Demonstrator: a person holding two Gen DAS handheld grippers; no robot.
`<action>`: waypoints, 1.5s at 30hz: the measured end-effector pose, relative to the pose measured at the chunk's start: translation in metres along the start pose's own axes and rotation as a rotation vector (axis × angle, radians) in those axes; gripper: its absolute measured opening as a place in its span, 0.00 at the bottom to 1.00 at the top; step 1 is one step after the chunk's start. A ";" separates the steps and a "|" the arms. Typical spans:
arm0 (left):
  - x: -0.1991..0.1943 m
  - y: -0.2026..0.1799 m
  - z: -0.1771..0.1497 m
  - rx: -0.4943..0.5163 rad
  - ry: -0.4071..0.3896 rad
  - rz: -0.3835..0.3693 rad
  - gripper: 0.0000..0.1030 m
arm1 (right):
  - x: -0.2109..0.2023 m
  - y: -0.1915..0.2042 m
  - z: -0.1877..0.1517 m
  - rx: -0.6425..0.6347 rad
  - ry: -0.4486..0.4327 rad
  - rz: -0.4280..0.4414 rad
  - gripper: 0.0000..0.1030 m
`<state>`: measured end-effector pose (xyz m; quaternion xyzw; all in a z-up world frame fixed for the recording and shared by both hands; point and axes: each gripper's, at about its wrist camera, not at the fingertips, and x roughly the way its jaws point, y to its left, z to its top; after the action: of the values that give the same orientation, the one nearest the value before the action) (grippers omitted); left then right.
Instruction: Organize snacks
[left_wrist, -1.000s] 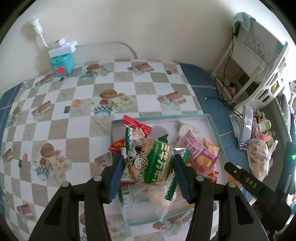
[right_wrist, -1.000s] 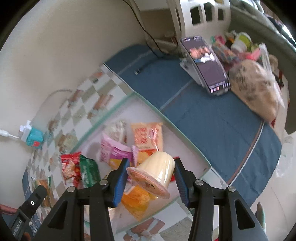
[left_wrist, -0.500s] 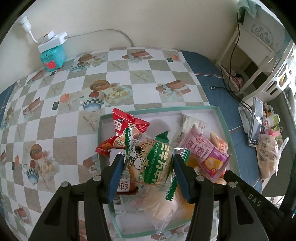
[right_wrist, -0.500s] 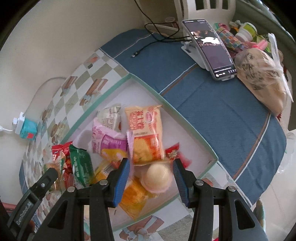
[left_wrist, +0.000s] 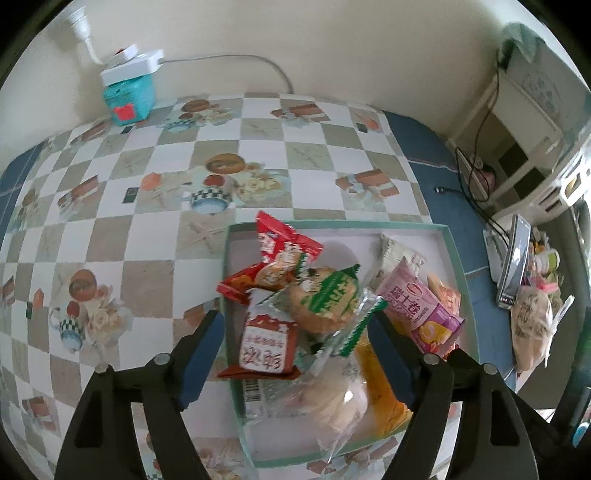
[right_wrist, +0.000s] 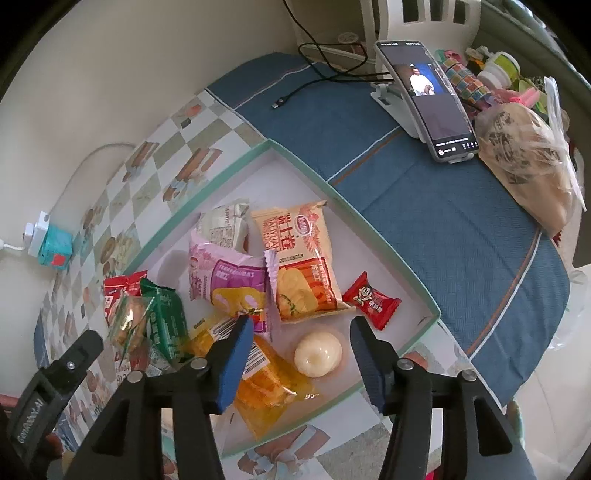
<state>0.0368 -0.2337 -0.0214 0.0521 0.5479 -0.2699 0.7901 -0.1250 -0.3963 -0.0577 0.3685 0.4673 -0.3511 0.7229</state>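
The left gripper (left_wrist: 295, 354) has just been opened, and nothing is squeezed by it. The green-striped cracker pack (left_wrist: 325, 302) is seen just past its tips, inside the tray (left_wrist: 456, 258). The right gripper (right_wrist: 301, 354) has just been opened too. The pudding cup (right_wrist: 318, 353) is left on its side between the blue pads, near the tray's front corner.

Glossy plastic snack wrappers (left_wrist: 328, 302), matt cardboard tray (left_wrist: 458, 266), smooth patterned tablecloth (left_wrist: 147, 221)
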 end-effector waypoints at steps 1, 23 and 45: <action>-0.002 0.004 0.000 -0.014 -0.001 0.001 0.84 | -0.001 0.001 0.000 -0.005 -0.001 -0.001 0.64; -0.036 0.119 -0.016 -0.142 -0.055 0.406 0.98 | -0.011 0.065 -0.029 -0.243 -0.083 -0.062 1.00; -0.078 0.121 -0.072 -0.109 -0.052 0.424 0.97 | -0.030 0.115 -0.102 -0.484 -0.178 -0.087 1.00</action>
<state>0.0149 -0.0751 -0.0056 0.1167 0.5176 -0.0689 0.8448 -0.0792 -0.2482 -0.0363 0.1321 0.4878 -0.2907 0.8124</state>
